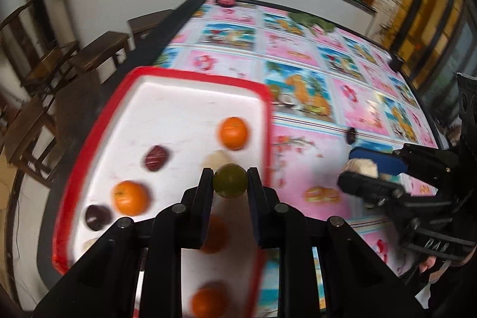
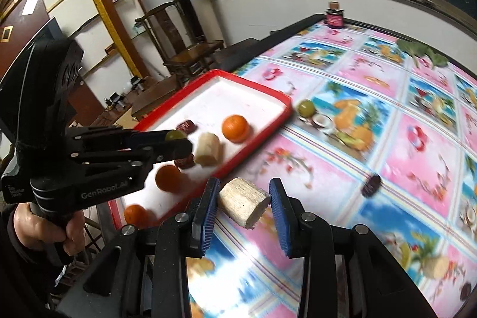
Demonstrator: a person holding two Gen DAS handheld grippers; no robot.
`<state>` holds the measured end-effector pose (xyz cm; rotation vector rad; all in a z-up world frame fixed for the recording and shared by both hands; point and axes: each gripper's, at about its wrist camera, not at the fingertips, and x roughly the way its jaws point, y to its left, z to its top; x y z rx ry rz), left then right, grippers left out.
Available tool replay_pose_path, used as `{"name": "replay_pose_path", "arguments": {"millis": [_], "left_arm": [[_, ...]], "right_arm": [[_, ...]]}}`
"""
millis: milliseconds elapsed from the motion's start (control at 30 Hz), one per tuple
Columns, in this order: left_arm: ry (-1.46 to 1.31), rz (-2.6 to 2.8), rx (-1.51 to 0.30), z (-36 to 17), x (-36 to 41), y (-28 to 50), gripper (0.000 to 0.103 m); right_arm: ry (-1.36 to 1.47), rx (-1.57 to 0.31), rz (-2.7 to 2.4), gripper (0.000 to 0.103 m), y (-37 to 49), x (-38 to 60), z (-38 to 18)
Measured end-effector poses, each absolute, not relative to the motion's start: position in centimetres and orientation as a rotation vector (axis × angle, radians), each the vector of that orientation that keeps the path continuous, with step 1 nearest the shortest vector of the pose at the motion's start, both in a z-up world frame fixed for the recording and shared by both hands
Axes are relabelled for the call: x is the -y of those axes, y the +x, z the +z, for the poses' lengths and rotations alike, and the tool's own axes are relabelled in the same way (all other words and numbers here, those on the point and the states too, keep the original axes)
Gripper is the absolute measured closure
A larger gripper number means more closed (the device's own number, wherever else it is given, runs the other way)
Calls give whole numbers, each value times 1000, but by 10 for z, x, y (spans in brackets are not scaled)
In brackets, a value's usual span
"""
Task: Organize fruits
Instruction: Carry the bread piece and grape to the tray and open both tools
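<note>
Room: white walls under dark windows, wooden chairs at the left of both views, a tall standing unit at upper centre of the right wrist view. The table (image 2: 387, 145) fills the right and centre, covered in a pink-and-blue pictured cloth.

The red-rimmed white tray (image 1: 193, 76) lies at centre left of the left wrist view, evidently the collecting place: it already holds oranges, among them one (image 1: 233, 132) near its right rim, dark red fruits (image 1: 157, 157) and a pale cut piece (image 2: 207, 149).

Left gripper (image 1: 230, 179), lower centre of its own view, is clenched on a green round fruit (image 1: 230, 180), which sits over the tray's right side; judged to be carried in for release.

Right gripper (image 2: 244, 200) grips a pale cylindrical piece (image 2: 244, 201) across its sides, over the cloth just outside the tray's near rim; likely bound for the tray too.

Still loose on the cloth: a second green fruit (image 2: 306, 108) just beyond the tray's far corner, and a small dark fruit (image 2: 371, 185) at right.
</note>
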<state>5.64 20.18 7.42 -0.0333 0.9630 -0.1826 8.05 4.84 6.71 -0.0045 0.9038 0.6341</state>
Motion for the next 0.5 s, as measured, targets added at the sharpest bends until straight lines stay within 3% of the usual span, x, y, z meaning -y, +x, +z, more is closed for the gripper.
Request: {"name": "replay_pose_path", "arguments": {"millis": [500], "left_arm": [[-167,-139,-1022,51,-262,62,83]], "right_arm": [[17,-993,802,68,113,-115,46]]}}
